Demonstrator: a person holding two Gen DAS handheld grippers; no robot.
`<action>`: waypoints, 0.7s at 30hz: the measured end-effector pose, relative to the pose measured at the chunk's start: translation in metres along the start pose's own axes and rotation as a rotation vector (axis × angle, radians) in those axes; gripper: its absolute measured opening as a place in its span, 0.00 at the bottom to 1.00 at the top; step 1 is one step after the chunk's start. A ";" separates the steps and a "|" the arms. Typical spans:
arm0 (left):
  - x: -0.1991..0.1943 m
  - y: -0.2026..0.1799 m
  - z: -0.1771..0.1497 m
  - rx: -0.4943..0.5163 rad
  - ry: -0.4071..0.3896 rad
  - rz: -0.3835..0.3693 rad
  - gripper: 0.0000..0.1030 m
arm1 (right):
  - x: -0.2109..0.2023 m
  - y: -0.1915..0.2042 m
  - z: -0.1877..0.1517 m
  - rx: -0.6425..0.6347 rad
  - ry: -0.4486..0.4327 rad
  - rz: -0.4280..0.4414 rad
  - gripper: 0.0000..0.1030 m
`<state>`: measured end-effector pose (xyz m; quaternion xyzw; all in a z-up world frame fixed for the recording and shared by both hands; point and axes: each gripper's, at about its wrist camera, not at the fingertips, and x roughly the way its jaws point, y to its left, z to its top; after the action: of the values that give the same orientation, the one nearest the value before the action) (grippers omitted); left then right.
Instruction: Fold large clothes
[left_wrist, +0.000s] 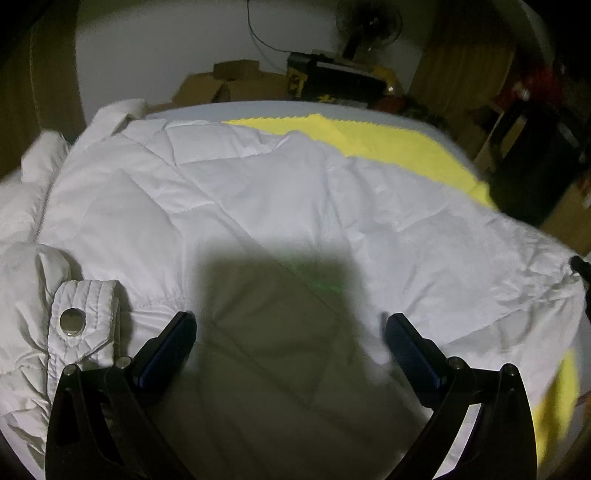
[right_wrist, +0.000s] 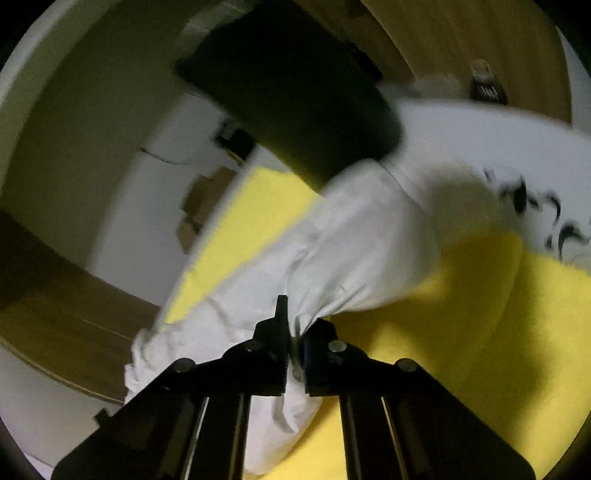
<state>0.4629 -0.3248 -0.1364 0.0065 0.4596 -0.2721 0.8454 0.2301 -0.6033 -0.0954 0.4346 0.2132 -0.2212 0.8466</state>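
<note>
Left wrist view first: the left tongs (left_wrist: 290, 326) hang wide open above the white jacket (left_wrist: 236, 206), both dark pads spread far apart and gripping nothing, their shadow dark on the quilted fabric just ahead. The jacket lies spread across a yellow cloth (left_wrist: 373, 136) on the worktop (left_wrist: 258, 107), covering most of it. Down at the left, a strap with a metal snap button (left_wrist: 71, 319) lies on a bunched part of the jacket, just beside the left finger. Behind the worktop sit cardboard boxes (left_wrist: 229, 83), and a fan (left_wrist: 369, 26) stands against the pale wall.

Over to the right wrist view, and it's blurry: the right tongs (right_wrist: 293, 332) are clamped tight on a gathered fold of the white jacket (right_wrist: 354, 240), the cloth pinched between the two black fingers and spilling out below them. From the grip the fabric stretches away up and to the right over the yellow cloth (right_wrist: 480, 332). A big dark shape (right_wrist: 291, 92) fills the upper middle; I cannot tell what it is.
</note>
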 end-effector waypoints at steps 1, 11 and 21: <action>-0.011 0.007 0.003 -0.035 -0.001 -0.044 1.00 | -0.010 0.015 0.002 -0.032 -0.024 0.019 0.05; -0.263 0.113 -0.040 -0.230 -0.390 -0.069 1.00 | -0.067 0.223 -0.056 -0.519 -0.121 0.174 0.04; -0.354 0.294 -0.197 -0.733 -0.454 -0.040 1.00 | 0.024 0.360 -0.323 -1.119 0.182 0.170 0.04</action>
<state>0.2959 0.1375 -0.0442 -0.3629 0.3280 -0.1016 0.8662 0.3971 -0.1507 -0.0492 -0.0467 0.3341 0.0325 0.9408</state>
